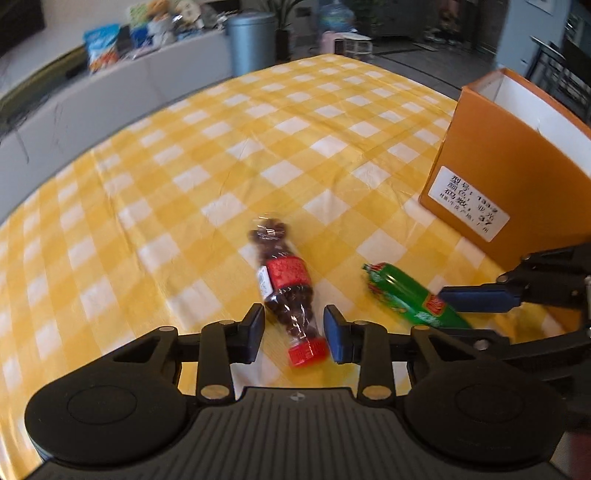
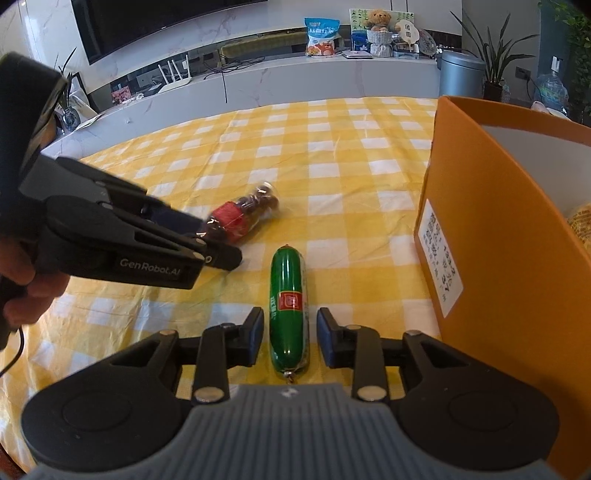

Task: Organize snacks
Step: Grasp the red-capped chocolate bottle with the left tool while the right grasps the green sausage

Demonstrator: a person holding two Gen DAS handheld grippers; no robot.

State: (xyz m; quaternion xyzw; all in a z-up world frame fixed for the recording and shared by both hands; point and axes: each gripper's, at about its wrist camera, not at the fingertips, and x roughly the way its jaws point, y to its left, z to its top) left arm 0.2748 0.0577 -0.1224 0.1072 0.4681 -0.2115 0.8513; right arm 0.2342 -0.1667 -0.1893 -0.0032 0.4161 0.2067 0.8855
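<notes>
My left gripper [image 1: 294, 332] spread wide around the candy bottle [image 1: 286, 286] lying on the checkered cloth [image 1: 221, 147], my right gripper [image 2: 290, 338] likewise parted astride the green sausage [image 2: 289, 306], orange box [image 2: 498, 258] just right of both.

Probably home: television [image 2: 166, 26], houseplant [image 2: 495, 55]

Both wrist views look low and close across one checked tablecloth [image 1: 258, 140].

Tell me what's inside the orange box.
In the right wrist view, the orange box shows a white inner wall and the edge of a yellow packet. Its near wall hides the rest of the inside.
</notes>
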